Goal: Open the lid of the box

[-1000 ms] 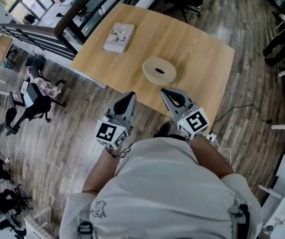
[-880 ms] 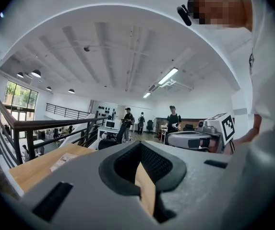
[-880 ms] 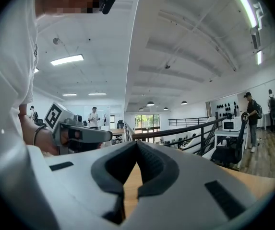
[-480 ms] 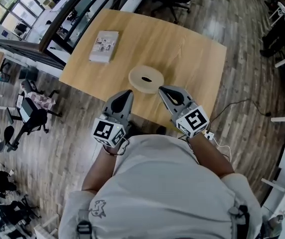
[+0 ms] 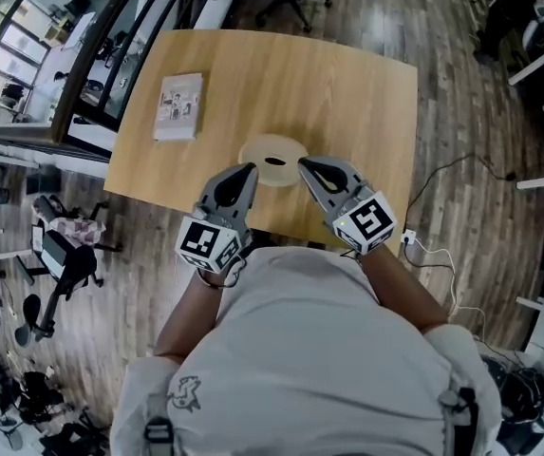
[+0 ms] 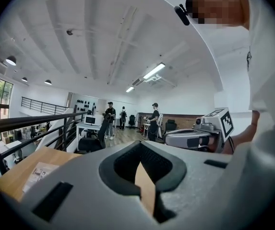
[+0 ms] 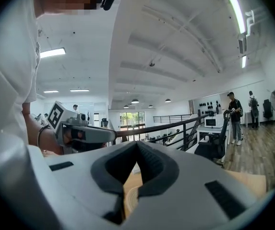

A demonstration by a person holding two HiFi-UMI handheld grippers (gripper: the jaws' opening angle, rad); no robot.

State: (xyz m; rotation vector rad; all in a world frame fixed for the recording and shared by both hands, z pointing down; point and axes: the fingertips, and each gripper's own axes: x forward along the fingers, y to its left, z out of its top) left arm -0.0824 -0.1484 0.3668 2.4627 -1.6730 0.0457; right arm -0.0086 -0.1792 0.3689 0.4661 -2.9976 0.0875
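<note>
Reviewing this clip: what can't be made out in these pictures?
Round beige object: head view, its near rim sits behind the left gripper and right gripper tips; contact and any lid seam unclear.
Same object, right gripper view: only a sliver past the shut jaws.
Flat printed item: print too small in head view; left gripper view cuts it behind the gripper body.

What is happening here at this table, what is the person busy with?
A person stands at the light wooden table with a gripper in each hand. The left gripper and the right gripper both have their fingers shut and hold nothing. Their tips point at the near side of a round beige box with a dark slot on top, one on each side; contact is not clear. Its lid looks in place. A flat rectangular printed box lies further left, apart from both.
</note>
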